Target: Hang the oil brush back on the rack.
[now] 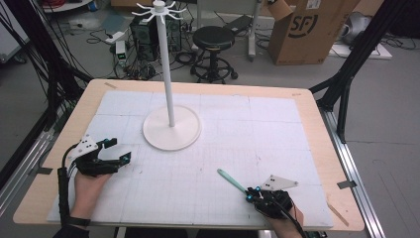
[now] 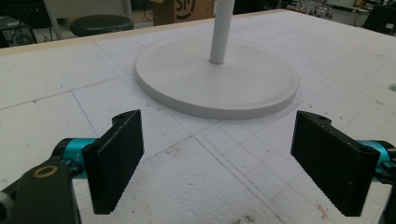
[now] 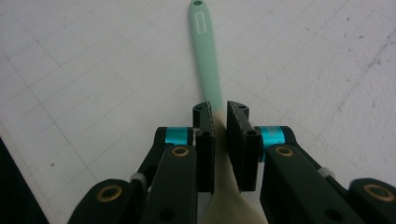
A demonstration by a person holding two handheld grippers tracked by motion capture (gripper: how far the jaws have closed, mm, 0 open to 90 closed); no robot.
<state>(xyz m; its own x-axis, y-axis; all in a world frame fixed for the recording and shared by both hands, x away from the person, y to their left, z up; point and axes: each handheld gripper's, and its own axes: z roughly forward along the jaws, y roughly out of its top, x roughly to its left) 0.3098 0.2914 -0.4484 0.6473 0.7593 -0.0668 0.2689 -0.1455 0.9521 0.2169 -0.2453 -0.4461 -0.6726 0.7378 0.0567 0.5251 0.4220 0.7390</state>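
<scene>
My right tool (image 3: 219, 122) is clenched on the spoon (image 3: 206, 56) low over the worktop (image 1: 237, 148), my left tool (image 1: 113, 150) hangs released, and the rack (image 1: 171, 79) looks bare, so hanging seems undone.

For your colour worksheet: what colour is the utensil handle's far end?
Mint green handle, clearest in the right gripper view.

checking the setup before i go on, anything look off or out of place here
Nothing stands out. The stand sits upright on the foam mat, the right gripper is shut on the spoon, and the left gripper is open over bare mat.
</scene>
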